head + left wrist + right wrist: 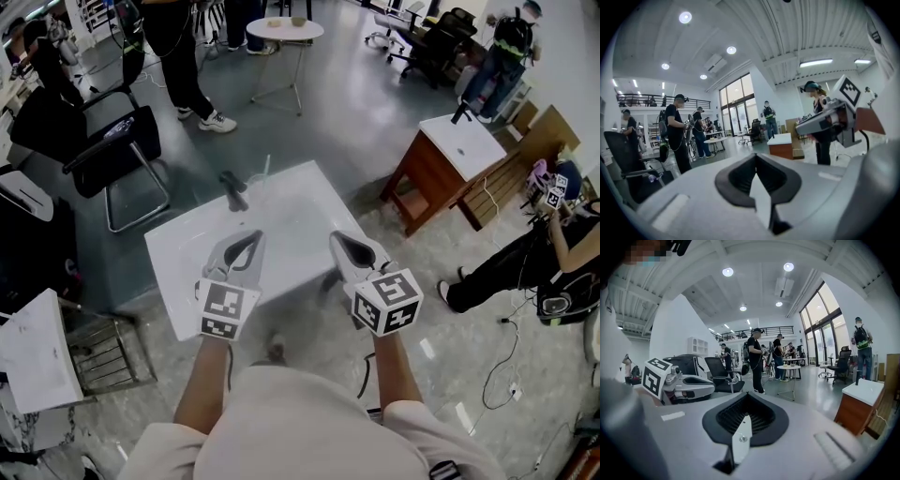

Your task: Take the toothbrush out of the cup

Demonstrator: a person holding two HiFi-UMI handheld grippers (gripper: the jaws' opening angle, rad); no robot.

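At the far edge of the white basin top (291, 211), a thin pale toothbrush (266, 165) stands in what looks like a clear cup (262, 180), too faint to make out well. A black tap (233, 191) rises just left of it. My left gripper (257, 235) and right gripper (337, 238) hover side by side over the near half of the top, both shut and empty, well short of the cup. Both gripper views look out level across the room, and neither shows the cup. The left gripper (756, 155) and right gripper (746, 395) show their jaws together.
A black chair (117, 155) stands to the left and a metal rack (103, 352) at the near left. A wooden vanity (441, 164) is at the right, with a seated person (553, 253) and floor cables beyond it. A round table (284, 30) and standing people are at the back.
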